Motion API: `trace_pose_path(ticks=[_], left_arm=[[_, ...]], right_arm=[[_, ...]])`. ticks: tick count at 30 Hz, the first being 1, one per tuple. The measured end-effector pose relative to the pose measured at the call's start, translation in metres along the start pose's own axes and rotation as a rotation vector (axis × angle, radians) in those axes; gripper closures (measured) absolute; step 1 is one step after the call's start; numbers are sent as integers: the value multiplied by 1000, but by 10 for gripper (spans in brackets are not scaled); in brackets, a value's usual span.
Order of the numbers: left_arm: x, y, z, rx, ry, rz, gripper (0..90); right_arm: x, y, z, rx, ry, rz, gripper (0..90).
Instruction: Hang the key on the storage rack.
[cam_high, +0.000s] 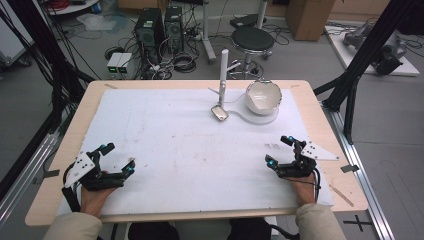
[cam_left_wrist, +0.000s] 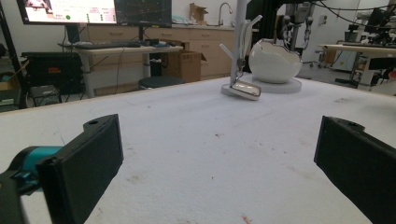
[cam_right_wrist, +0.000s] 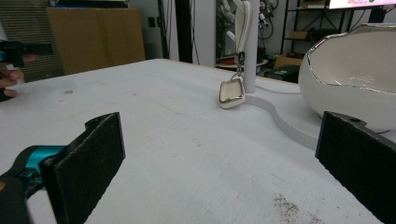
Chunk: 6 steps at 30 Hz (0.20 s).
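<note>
We hold the left gripper (cam_high: 117, 158) and right gripper (cam_high: 279, 150) low over the white mat (cam_high: 165, 145), each with jaws spread wide and nothing between them. Ahead of both, well apart from them, a shiny metal pendant (cam_high: 219, 112) hangs from a white stand (cam_high: 223, 70), just beside the white eggshell bowl (cam_high: 263, 96) on its base

We see a grey floor (cam_high: 310, 55) beyond the wooden table (cam_high: 320, 130), strewn with cables around two black computer towers (cam_high: 159, 31) and a round black stool (cam_high: 252, 39). Behind the table's far edge, in the left gripper view, stand wooden cabinets (cam_left_wrist: 140, 35), a desk with a keyboard (cam_left_wrist: 105, 45) and two lit monitors (cam_left_wrist: 93, 10) against a white wall.
</note>
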<state>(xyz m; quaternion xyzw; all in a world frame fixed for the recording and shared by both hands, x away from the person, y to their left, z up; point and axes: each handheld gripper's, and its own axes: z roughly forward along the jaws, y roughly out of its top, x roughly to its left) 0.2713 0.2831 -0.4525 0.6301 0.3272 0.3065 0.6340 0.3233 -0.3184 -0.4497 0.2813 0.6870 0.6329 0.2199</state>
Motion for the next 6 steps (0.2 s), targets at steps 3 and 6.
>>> trace_pose_path(ticks=[3, 6], left_arm=[[0, 0, 0, 0, 2, -1, 17], [-1, 0, 0, -1, 4, 6, 17]], right_arm=[[0, 0, 0, -1, -3, -16, 4], [3, -1, -1, -11, -21, -24, 5]])
